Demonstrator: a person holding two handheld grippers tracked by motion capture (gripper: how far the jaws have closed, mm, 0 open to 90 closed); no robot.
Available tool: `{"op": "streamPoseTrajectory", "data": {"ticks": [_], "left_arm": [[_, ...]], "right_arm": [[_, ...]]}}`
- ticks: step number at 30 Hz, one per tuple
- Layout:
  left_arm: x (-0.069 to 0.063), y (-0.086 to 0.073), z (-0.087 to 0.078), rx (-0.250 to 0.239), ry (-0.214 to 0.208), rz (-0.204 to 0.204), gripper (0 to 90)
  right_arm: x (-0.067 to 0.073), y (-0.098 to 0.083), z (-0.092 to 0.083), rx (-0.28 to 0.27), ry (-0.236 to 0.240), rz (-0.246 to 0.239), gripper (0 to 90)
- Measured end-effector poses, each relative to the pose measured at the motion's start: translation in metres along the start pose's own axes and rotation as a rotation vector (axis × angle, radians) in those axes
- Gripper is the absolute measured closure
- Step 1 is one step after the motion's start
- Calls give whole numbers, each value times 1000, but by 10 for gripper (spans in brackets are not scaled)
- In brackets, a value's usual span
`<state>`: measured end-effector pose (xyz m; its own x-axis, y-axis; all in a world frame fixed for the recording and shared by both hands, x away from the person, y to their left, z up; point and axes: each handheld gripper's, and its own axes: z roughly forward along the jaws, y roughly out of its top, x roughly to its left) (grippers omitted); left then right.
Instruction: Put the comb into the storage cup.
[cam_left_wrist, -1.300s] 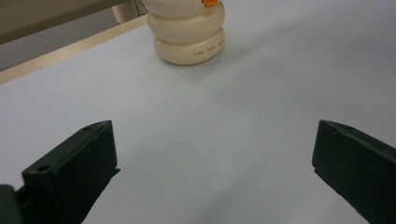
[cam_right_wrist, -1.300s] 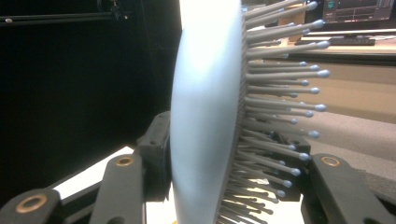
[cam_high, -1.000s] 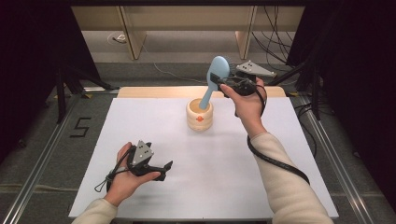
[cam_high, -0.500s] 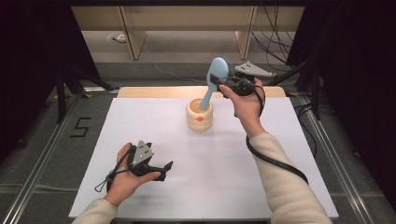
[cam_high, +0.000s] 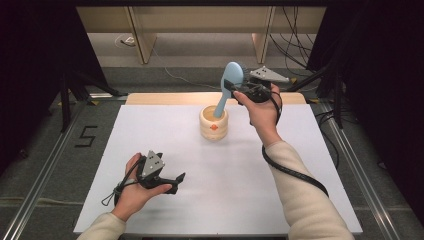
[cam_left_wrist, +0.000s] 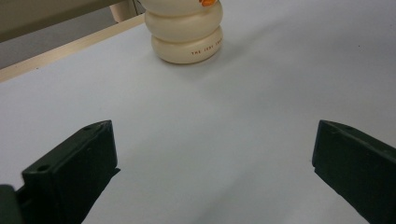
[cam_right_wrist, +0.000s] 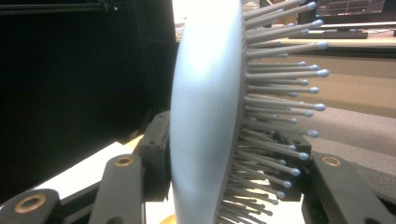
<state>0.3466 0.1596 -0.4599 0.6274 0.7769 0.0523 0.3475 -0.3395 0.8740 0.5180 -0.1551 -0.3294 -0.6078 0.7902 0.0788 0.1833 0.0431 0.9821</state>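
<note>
Hairbrush (cam_high: 231, 82) clamped at head by R gripper (cam_high: 235, 91), handle in cup (cam_high: 213, 123); lower straight. L gripper (cam_high: 176, 181) wide, empty.

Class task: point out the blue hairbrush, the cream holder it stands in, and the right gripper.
blue hairbrush (cam_high: 233, 77): high view, on the brush head.
cream holder (cam_high: 213, 123): high view, on its front wall.
right gripper (cam_high: 234, 90): high view, between its fingertips, shut on the brush.

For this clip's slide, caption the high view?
Right gripper clamps blue hairbrush standing in cream cup.
</note>
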Motion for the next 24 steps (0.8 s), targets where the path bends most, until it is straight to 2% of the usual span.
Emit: {"op": "streamPoseTrajectory", "data": {"ticks": [24], "left_arm": [[-1, 0, 0, 0, 1, 2, 0]], "right_arm": [[1, -4, 6, 15, -4, -1, 506]]}}
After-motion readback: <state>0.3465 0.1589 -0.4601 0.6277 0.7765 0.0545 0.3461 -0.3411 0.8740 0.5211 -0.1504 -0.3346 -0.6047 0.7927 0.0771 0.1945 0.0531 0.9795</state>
